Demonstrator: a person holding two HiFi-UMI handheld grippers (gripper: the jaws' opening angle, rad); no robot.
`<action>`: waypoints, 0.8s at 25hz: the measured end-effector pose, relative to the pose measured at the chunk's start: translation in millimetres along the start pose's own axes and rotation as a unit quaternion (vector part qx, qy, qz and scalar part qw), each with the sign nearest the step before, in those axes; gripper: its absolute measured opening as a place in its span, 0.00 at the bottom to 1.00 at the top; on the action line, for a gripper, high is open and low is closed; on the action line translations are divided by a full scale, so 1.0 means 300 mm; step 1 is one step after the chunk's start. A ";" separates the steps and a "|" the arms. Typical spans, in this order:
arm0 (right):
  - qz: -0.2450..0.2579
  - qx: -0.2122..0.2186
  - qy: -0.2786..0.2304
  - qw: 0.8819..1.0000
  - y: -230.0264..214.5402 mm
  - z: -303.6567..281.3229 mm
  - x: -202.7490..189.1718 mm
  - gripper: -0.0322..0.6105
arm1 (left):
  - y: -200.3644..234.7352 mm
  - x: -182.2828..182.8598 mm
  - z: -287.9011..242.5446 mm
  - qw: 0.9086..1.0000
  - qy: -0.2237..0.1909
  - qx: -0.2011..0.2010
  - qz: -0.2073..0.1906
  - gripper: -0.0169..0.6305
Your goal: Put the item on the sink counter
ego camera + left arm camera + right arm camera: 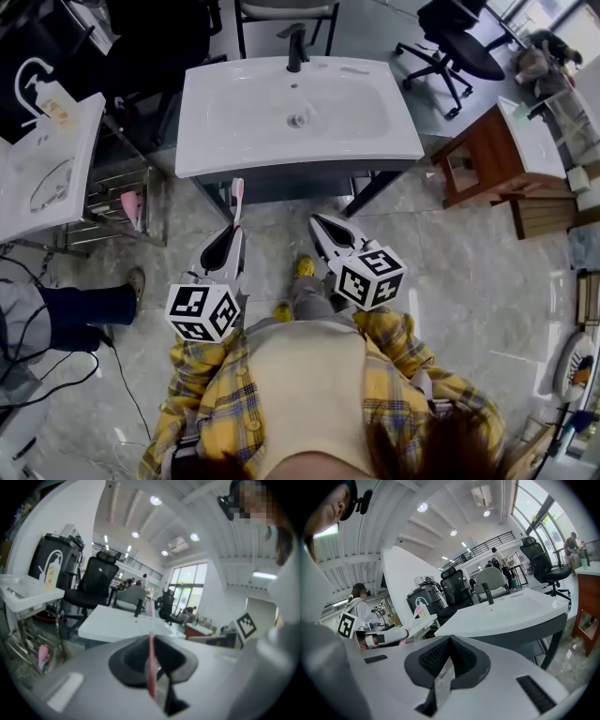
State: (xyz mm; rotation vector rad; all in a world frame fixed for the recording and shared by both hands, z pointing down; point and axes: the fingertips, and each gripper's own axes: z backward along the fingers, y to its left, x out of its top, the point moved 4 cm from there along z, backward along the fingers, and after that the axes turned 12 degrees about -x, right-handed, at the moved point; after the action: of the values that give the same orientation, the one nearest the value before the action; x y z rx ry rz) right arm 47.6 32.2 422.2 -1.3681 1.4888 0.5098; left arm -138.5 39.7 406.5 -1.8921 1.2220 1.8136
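My left gripper (235,229) is shut on a pink toothbrush (237,199), which sticks out past the fingertips toward the white sink counter (398,141). The brush tip ends just short of the counter's front edge, over the floor. In the left gripper view the toothbrush (150,620) runs straight up between the closed jaws of the left gripper (151,641), with the sink counter (112,623) ahead. My right gripper (319,222) hangs beside it, shut with nothing in it. The right gripper (449,640) points at the sink counter (511,613) from below its edge.
A black faucet (296,47) stands at the back of the basin. A second white sink (23,202) with a soap bottle (52,98) is at the left, above a metal rack (122,202). Another person's leg (84,305), an office chair (450,52) and a wooden cabinet (487,159) surround the spot.
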 end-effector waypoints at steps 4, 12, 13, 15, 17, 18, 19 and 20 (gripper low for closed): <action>-0.001 0.016 -0.003 1.000 -0.061 -0.082 0.060 0.07 | 0.027 0.050 -0.113 1.000 -0.003 0.008 -0.009 0.09; -0.001 0.042 -0.003 0.999 -0.187 -0.228 0.202 0.07 | 0.073 0.161 -0.314 0.999 -0.009 0.028 -0.020 0.09; 0.000 0.045 -0.004 0.999 -0.199 -0.244 0.216 0.07 | 0.081 0.166 -0.332 0.999 -0.009 0.031 -0.019 0.09; 0.002 0.050 -0.004 0.999 -0.227 -0.278 0.241 0.07 | 0.096 0.174 -0.372 0.999 -0.009 0.038 -0.018 0.09; 0.002 0.056 -0.002 0.998 -0.255 -0.313 0.262 0.07 | 0.110 0.183 -0.411 0.999 -0.010 0.044 -0.018 0.09; 0.002 0.059 -0.001 0.998 -0.266 -0.328 0.271 0.07 | 0.117 0.188 -0.429 0.999 -0.010 0.047 -0.018 0.09; 0.003 0.062 0.001 0.998 -0.277 -0.343 0.280 0.07 | 0.123 0.194 -0.446 0.999 -0.010 0.050 -0.019 0.09; 0.004 0.065 0.001 0.998 -0.287 -0.356 0.289 0.07 | 0.130 0.199 -0.462 0.998 -0.010 0.053 -0.019 0.09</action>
State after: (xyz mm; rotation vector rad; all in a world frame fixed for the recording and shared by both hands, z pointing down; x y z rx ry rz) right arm 98.2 -121.9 417.4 -1.2610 1.5036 0.4087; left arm -75.8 -102.3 393.0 -1.8225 1.2407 1.7094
